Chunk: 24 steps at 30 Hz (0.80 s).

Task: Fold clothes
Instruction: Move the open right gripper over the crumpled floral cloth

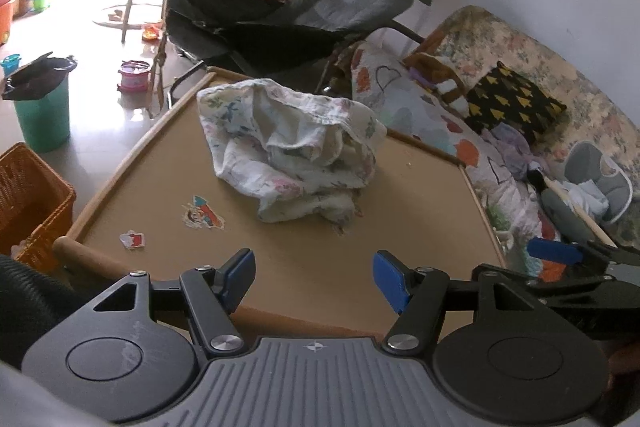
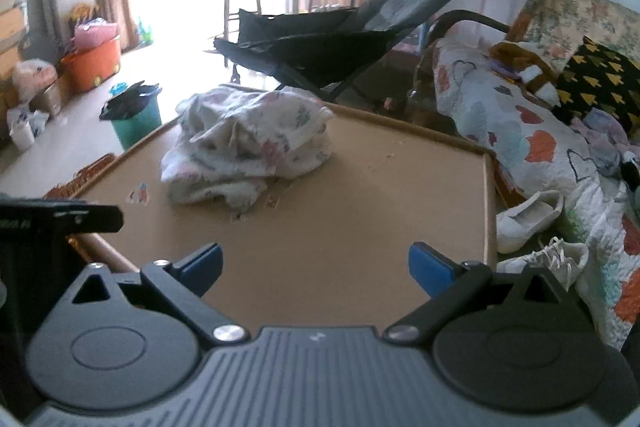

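Note:
A crumpled white garment with a faded floral print (image 1: 292, 147) lies in a heap on the brown table (image 1: 328, 247), toward its far side; in the right wrist view the garment (image 2: 248, 147) sits at the far left of the table (image 2: 360, 219). My left gripper (image 1: 314, 279) hovers over the table's near edge, open, with nothing between its blue pads. My right gripper (image 2: 316, 267) is also open and empty, above the near part of the table, well short of the garment. One blue finger of the right gripper (image 1: 554, 251) shows at the right edge of the left wrist view.
A black reclining chair (image 1: 288, 23) stands behind the table. A bed with a patterned quilt (image 2: 540, 131) and a black cushion (image 1: 516, 99) runs along the right. An orange basket (image 1: 28, 195) and a green bin (image 1: 42, 107) stand left. White shoes (image 2: 528, 219) lie by the table's right edge.

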Tool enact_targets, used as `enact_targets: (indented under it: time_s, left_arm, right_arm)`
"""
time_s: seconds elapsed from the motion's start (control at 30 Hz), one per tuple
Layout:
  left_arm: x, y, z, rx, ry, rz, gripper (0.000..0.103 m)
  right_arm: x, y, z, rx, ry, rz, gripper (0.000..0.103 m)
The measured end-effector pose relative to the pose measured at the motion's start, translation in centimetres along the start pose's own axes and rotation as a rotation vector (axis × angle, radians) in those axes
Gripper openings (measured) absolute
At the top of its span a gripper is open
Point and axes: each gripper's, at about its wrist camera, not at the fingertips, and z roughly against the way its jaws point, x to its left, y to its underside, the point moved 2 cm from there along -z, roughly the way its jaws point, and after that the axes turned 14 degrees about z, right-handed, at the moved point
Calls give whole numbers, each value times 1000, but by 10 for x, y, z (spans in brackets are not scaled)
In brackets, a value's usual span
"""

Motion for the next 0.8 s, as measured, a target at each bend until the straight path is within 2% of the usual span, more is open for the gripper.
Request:
enact_targets:
  time_s: [0.3, 0.37, 0.47, 0.53, 0.6, 0.63, 0.7, 0.8]
  left_arm:
    - [9, 0, -15, 45, 24, 28, 67]
    - [13, -2, -16, 44, 34, 48, 67]
    - [19, -4, -16, 38, 53, 87, 67]
    - [22, -6, -16, 36, 63, 114, 67]
    - [25, -7, -18, 39, 67, 136, 67]
    - [27, -7, -19, 40, 68, 147, 67]
    - [28, -8, -21, 38, 68, 156, 67]
    - [28, -8, -24, 42, 65, 156, 67]
  right_arm:
    - [8, 3, -6, 33, 4, 27, 97]
    - [7, 3, -7, 36, 11, 28, 94]
    - [10, 0, -9, 38, 5, 55, 84]
    - [13, -1, -11, 42, -6, 75, 81]
    - [15, -2, -15, 47, -15, 94, 69]
    - [16, -4, -17, 52, -19, 102, 67]
    - [16, -7, -23, 61, -33, 118, 54]
    - [17, -19, -33, 59, -45, 140, 44]
